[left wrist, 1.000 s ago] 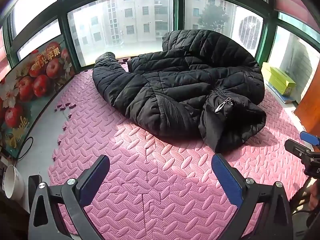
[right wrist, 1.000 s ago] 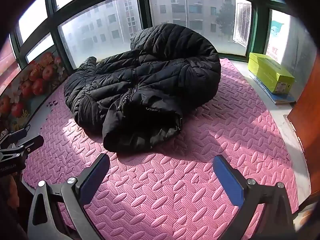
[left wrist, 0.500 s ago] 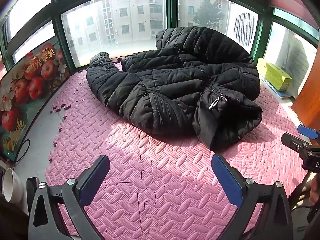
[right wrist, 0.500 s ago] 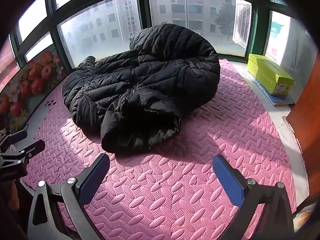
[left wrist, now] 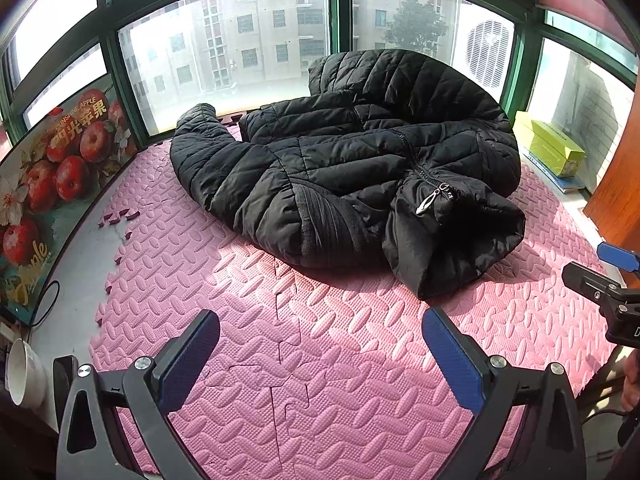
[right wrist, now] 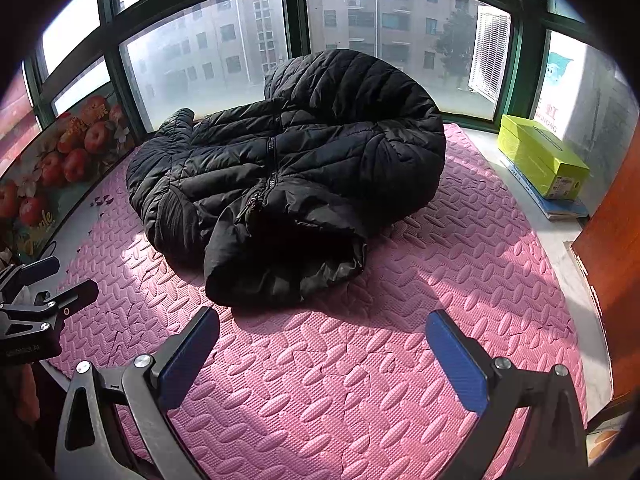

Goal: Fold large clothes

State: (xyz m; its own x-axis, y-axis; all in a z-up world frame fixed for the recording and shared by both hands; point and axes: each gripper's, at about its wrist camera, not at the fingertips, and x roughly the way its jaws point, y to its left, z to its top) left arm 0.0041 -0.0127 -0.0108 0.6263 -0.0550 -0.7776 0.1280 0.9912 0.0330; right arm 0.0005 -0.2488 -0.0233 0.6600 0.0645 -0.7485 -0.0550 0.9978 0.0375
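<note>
Both claws wide and empty: left claw (left wrist: 320,344), right claw (right wrist: 322,344). Black puffer jacket (left wrist: 352,168) lies crumpled on pink foam mat (left wrist: 248,288), hood end nearest. Since a second ago both views have closed in on it slightly; approach underway, no fold begun, first grasp pending.

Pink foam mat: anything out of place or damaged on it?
Yes. Along the left edge of the pink foam mat, small loose mat pieces lie scattered on the bare grey floor. The black jacket lies crumpled, not flat.
</note>
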